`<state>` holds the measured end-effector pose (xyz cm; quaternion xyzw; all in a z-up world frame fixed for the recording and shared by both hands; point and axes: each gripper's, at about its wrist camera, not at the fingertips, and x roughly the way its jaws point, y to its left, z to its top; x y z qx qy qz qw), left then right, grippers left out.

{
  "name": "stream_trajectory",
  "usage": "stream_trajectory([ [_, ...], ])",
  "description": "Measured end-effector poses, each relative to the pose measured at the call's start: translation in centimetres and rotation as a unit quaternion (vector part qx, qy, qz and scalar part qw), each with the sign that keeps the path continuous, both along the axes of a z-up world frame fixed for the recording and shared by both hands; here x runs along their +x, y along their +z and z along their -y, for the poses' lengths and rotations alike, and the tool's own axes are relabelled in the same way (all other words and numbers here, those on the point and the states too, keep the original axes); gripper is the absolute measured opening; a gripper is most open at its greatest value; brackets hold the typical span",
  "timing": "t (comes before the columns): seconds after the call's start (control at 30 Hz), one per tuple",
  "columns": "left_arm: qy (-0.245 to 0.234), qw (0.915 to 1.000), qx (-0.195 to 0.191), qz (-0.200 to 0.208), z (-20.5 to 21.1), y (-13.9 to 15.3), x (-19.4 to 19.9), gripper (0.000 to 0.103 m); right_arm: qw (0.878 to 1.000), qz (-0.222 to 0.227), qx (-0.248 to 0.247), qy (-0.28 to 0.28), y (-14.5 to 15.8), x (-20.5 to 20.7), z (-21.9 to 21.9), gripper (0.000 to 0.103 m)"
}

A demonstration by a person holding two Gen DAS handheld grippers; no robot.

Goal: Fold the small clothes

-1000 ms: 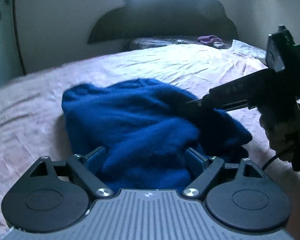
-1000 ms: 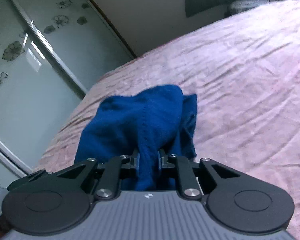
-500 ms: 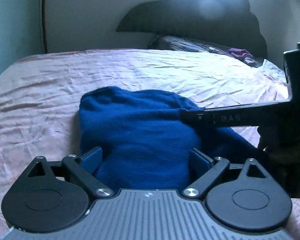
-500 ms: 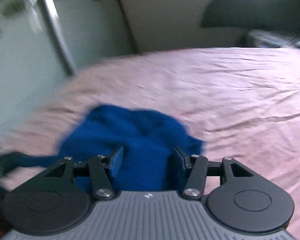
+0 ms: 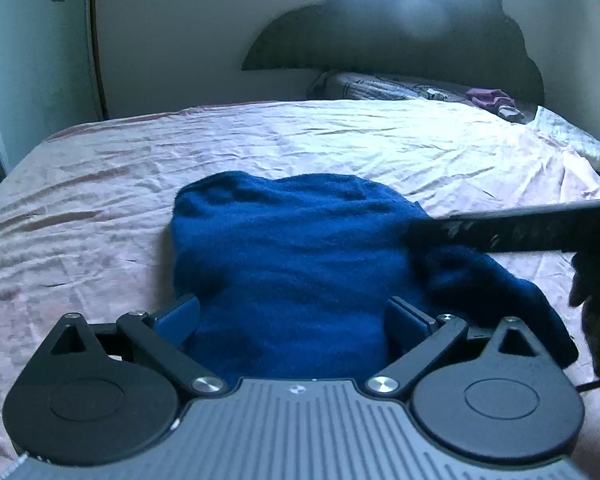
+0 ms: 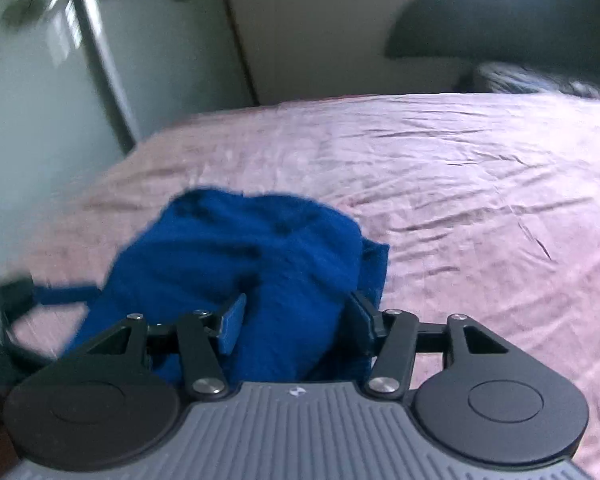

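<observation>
A dark blue knitted garment [image 5: 300, 256] lies bunched on the pink bedsheet [image 5: 100, 184]. My left gripper [image 5: 294, 316] is open, its jaws wide apart over the garment's near edge. My right gripper [image 6: 296, 322] is open too, its jaws spread over the garment [image 6: 240, 248] from the other side. In the left wrist view the right gripper's finger [image 5: 520, 228] reaches in from the right over the garment's right part.
The pink sheet [image 6: 480, 184] spreads wide around the garment. A dark headboard [image 5: 400, 36] and a patterned pillow [image 5: 380, 88] with a purple cloth [image 5: 488, 98] are at the far end. A mirrored wardrobe door [image 6: 32, 92] stands left of the bed.
My right gripper was shut on a fold of the blue garment and has opened and let it go. The garment has settled lower. My left gripper stayed open.
</observation>
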<state>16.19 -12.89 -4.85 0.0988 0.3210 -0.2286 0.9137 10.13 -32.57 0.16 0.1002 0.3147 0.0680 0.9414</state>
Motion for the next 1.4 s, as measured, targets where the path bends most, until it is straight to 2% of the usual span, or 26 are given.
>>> stream_trajectory([
  [0.03, 0.006, 1.0000, -0.006, 0.002, -0.6, 0.2, 0.0, 0.100, 1.000, 0.004, 0.008, -0.002, 0.2, -0.3, 0.3, 0.060],
  [0.1, 0.021, 0.9995, -0.022, 0.004, -2.1, 0.5, 0.2, 0.101, 0.999, 0.000, 0.032, -0.005, 0.0, -0.6, 1.3, 0.088],
  [0.13, 0.029, 0.9989, -0.036, -0.004, -3.3, 0.5, 0.6, 0.102, 0.999, -0.006, 0.043, -0.004, -0.3, -0.7, 1.9, 0.090],
  [0.2, 0.047, 0.9960, -0.067, -0.035, -5.2, 0.2, 2.0, 0.102, 0.998, -0.022, 0.059, -0.003, -0.7, -0.9, 3.0, 0.090],
  [0.23, 0.059, 0.9917, -0.094, -0.065, -6.5, -0.1, 2.9, 0.101, 0.997, -0.031, 0.068, -0.007, -1.0, -1.1, 3.6, 0.090],
  [0.33, 0.065, 0.9701, -0.183, -0.146, -9.0, -1.4, 5.1, 0.101, 0.991, -0.052, 0.123, 0.001, -2.3, -0.9, 5.4, 0.091],
  [0.37, 0.057, 0.9667, -0.197, -0.154, -9.3, -1.7, 5.3, 0.102, 0.988, -0.054, 0.142, 0.013, -2.6, -0.8, 5.6, 0.091],
  [0.5, 0.010, 0.9755, -0.177, -0.131, -7.8, -1.8, 5.6, 0.101, 0.978, -0.061, 0.177, 0.087, -3.3, 0.4, 4.6, 0.091],
  [0.57, -0.014, 0.9758, -0.177, -0.128, -6.7, -2.1, 6.2, 0.101, 0.976, -0.056, 0.185, 0.101, -3.5, 1.7, 4.0, 0.091],
  [0.63, -0.023, 0.9758, -0.178, -0.125, -5.8, -2.3, 6.8, 0.100, 0.969, -0.055, 0.219, 0.100, -4.0, 3.1, 4.1, 0.090],
  [0.67, -0.021, 0.9758, -0.179, -0.124, -5.6, -2.3, 6.9, 0.095, 0.964, -0.053, 0.240, 0.098, -4.3, 3.9, 4.3, 0.087],
  [0.73, -0.009, 0.9766, -0.178, -0.121, -5.4, -2.4, 7.0, 0.080, 0.964, -0.056, 0.244, 0.085, -4.8, 4.7, 4.2, 0.062],
  [0.77, -0.009, 0.9768, -0.176, -0.121, -5.5, -2.4, 7.0, 0.065, 0.966, -0.061, 0.238, 0.076, -5.2, 4.8, 4.0, 0.045],
  [0.8, -0.011, 0.9751, -0.183, -0.125, -5.9, -2.5, 7.0, 0.055, 0.966, -0.056, 0.241, 0.076, -5.3, 4.7, 4.0, 0.043],
  [0.83, -0.007, 0.9726, -0.193, -0.129, -6.3, -2.7, 7.1, 0.051, 0.965, -0.054, 0.247, 0.075, -5.5, 4.4, 4.1, 0.040],
  [0.9, -0.002, 0.9682, -0.212, -0.133, -6.9, -2.6, 7.4, 0.036, 0.963, -0.054, 0.256, 0.067, -5.5, 4.1, 3.9, 0.036],
  [0.97, 0.002, 0.9677, -0.217, -0.128, -7.0, -1.8, 7.6, 0.031, 0.965, -0.048, 0.252, 0.062, -4.8, 4.2, 3.4, 0.034],
  [1.13, 0.004, 0.9791, -0.190, -0.073, -6.7, 1.5, 7.4, 0.031, 0.964, 0.000, 0.252, 0.082, -1.7, 4.9, 1.7, 0.033],
  [1.23, 0.028, 0.9794, -0.173, -0.101, -7.1, 1.3, 8.7, 0.037, 0.969, -0.019, 0.235, 0.074, -1.8, 6.4, 0.8, 0.042],
  [1.3, 0.046, 0.9790, -0.158, -0.120, -7.7, 0.5, 8.6, 0.044, 0.974, -0.052, 0.212, 0.057, -2.6, 7.1, 0.4, 0.060],
  [1.33, 0.047, 0.9795, -0.157, -0.117, -8.2, 0.3, 8.2, 0.047, 0.977, -0.066, 0.200, 0.047, -2.8, 6.7, 0.7, 0.064],
  [1.4, 0.039, 0.9797, -0.163, -0.111, -9.3, 0.3, 6.8, 0.070, 0.974, -0.065, 0.209, 0.060, -2.9, 5.3, 1.2, 0.066],
])
